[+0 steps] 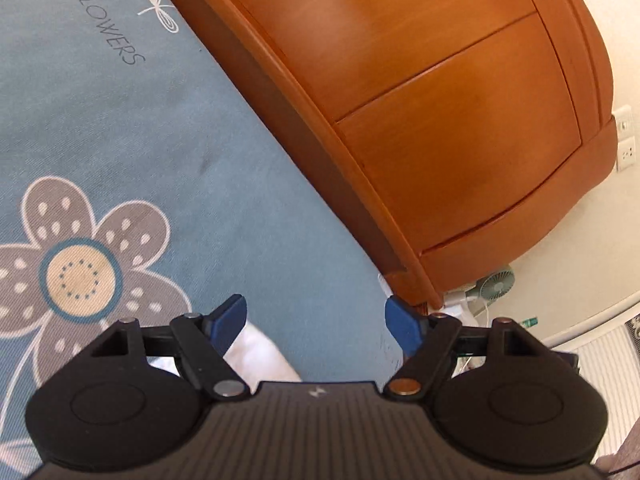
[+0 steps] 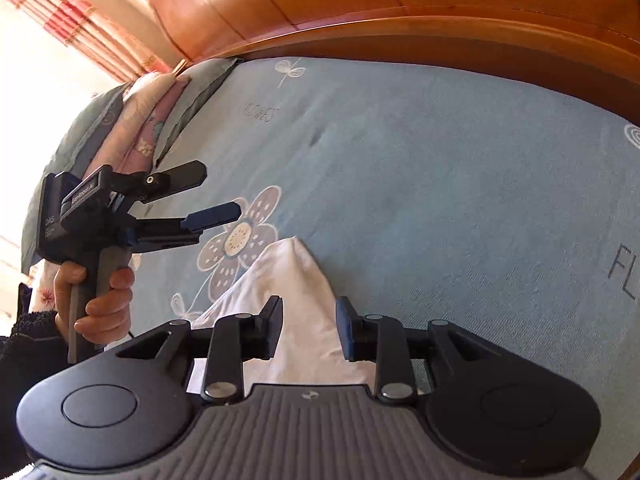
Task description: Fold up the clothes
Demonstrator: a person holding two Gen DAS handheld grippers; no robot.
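1. While it lies on the soft blue flowered bedsheet [image 2: 420, 168], the white cloth [image 2: 296, 280] points its narrow tip at the wooden headboard [image 2: 400, 36].
2. The left gripper [image 1: 316, 324] and right gripper [image 2: 309, 330] both gape wide, holding nothing.

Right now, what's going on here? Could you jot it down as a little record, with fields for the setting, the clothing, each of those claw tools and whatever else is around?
setting: blue flower-print bedsheet against a wooden bed frame
clothing: white garment lying on the sheet, one corner pointing away
left gripper: open, held by a hand above the sheet, holding nothing
right gripper: open, over the garment, not gripping it
bedding: folded quilts stacked at the sheet's far end
floor: small fan beside the bed
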